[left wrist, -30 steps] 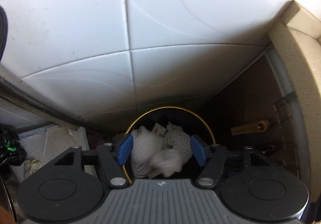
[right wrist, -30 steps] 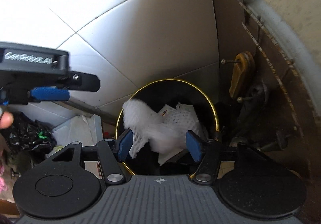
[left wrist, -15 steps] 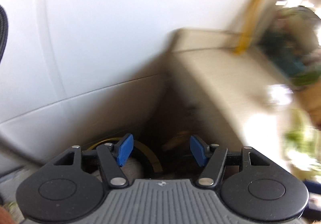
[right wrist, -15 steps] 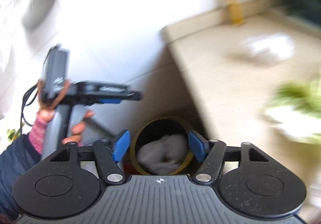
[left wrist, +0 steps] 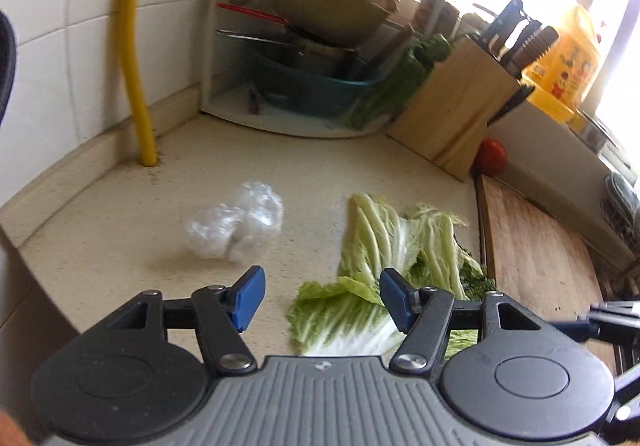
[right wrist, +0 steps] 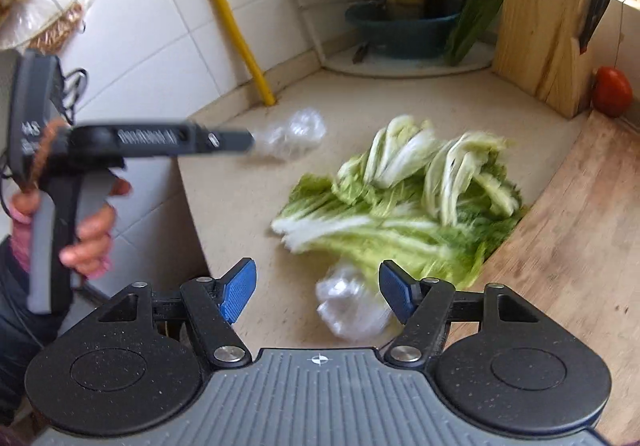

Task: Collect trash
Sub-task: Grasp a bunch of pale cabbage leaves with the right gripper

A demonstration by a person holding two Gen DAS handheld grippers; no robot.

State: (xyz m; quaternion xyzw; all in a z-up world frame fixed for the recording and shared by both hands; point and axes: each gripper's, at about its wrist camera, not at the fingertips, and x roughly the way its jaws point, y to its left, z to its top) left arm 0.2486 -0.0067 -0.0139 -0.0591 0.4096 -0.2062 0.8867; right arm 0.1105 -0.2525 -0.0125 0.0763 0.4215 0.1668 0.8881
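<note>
Two crumpled wads of clear plastic lie on the beige countertop (left wrist: 120,230). The far wad (left wrist: 236,226) (right wrist: 292,134) sits near the yellow pipe. The near wad (right wrist: 352,310) lies just below the right finger of my right gripper (right wrist: 318,288), against the pile of cabbage leaves (right wrist: 400,206) (left wrist: 384,246). The right gripper's jaws stand open with nothing pinched between them. My left gripper (left wrist: 320,298) hovers open over the counter between the far wad and the cabbage, holding nothing. In the right wrist view the left gripper (right wrist: 246,138) shows side-on, held by a hand (right wrist: 92,242), its tips close to the far wad.
A wooden cutting board (right wrist: 580,230) lies right of the cabbage. At the back stand a knife block (right wrist: 540,34), a tomato (right wrist: 612,90), a rack with pots and a blue basin (left wrist: 312,90), and a yellow oil bottle (left wrist: 564,58). The yellow pipe (left wrist: 136,78) runs down the tiled wall.
Both grippers have risen from the gold-rimmed bin on the floor and swung to the countertop. The white trash stayed in the bin; both pairs of jaws are empty.
</note>
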